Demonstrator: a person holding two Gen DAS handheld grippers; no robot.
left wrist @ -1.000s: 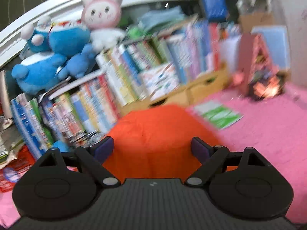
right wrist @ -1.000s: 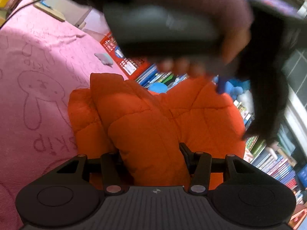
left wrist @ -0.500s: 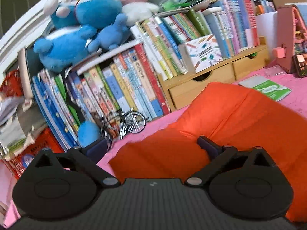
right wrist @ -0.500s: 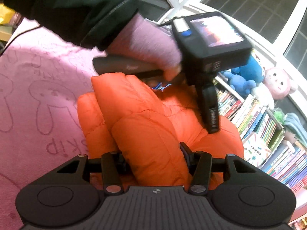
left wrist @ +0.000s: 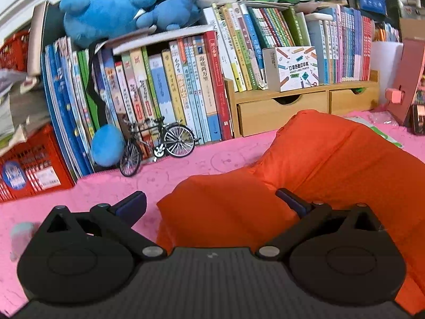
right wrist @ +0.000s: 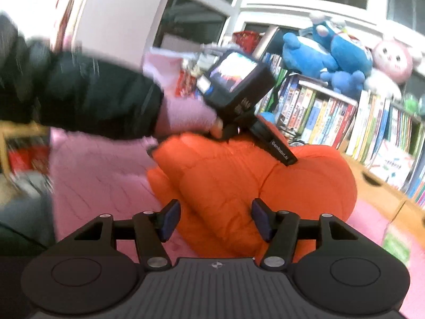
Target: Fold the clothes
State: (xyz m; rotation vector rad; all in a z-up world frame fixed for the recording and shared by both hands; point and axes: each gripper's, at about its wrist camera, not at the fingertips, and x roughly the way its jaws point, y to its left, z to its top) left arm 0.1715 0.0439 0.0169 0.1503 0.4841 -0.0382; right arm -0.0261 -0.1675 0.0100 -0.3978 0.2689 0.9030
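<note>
While the right gripper [right wrist: 215, 219] opens its jaws around a fold of the orange jacket [right wrist: 239, 175] without pressing it, we find the left gripper [left wrist: 212, 203] spread fully, holding nothing. The jacket lies bundled on the pink blanket [left wrist: 199, 164], at 1 o'clock from the left gripper. We advise pressing the folds flat, then withdrawing both grippers without snagging fabric.

The orange jacket [left wrist: 332, 164] is running out of the left wrist picture at 3 and 5 o'clock, and the gripper body is covering its near part. In the right wrist picture the dark sleeve [right wrist: 79, 93] at 9 o'clock is blurring.
</note>
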